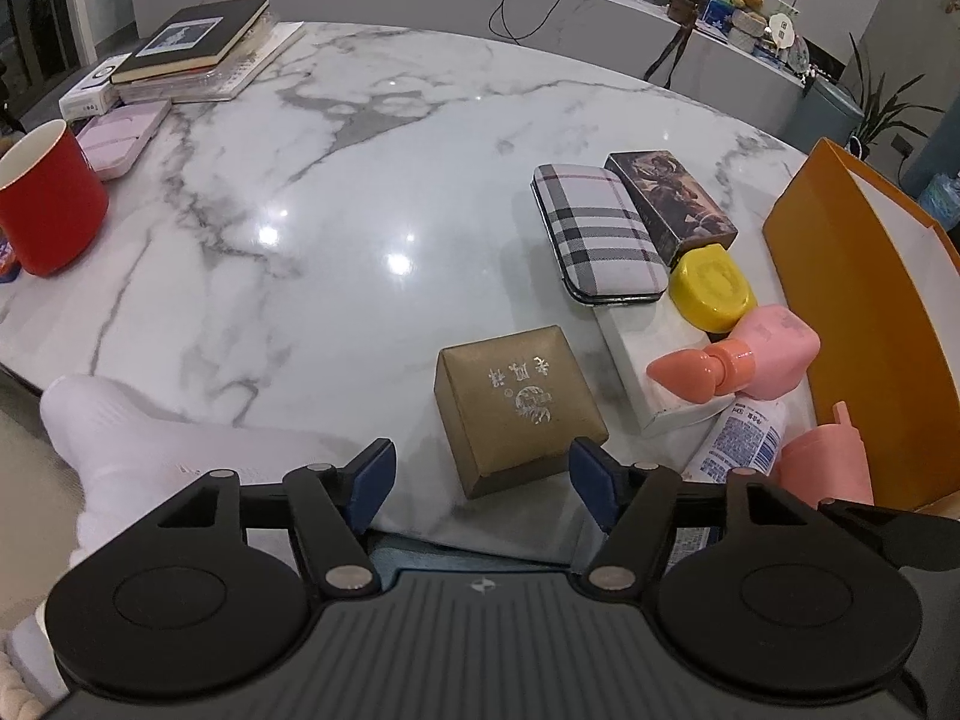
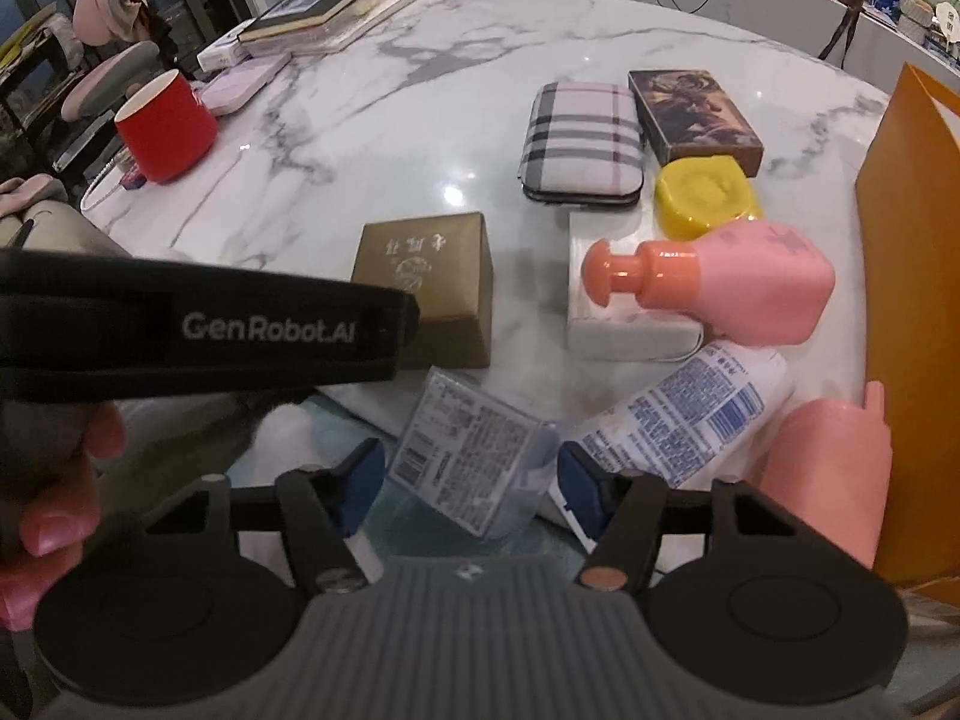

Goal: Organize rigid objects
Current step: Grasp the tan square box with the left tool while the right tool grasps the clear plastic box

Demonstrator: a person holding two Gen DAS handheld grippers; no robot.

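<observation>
My left gripper (image 1: 483,477) is open and empty, just short of a gold-brown square box (image 1: 519,405) near the table's front edge. My right gripper (image 2: 468,471) is open around a clear printed box (image 2: 465,456) that juts over the table edge; its fingers do not touch the box. A white printed tube (image 2: 684,414) lies beside it. A pink pump bottle (image 2: 738,282) lies on a white case (image 2: 630,333). Behind stand a yellow soap box (image 2: 705,195), a plaid case (image 2: 582,141) and a dark picture box (image 2: 693,114).
An orange paper bag (image 2: 906,240) stands at the right edge, with a pink container (image 2: 828,468) in front of it. A red mug (image 2: 165,126), a lilac case (image 2: 243,84) and stacked books (image 2: 318,9) sit at the far left. The left gripper's strap (image 2: 198,324) crosses the right wrist view.
</observation>
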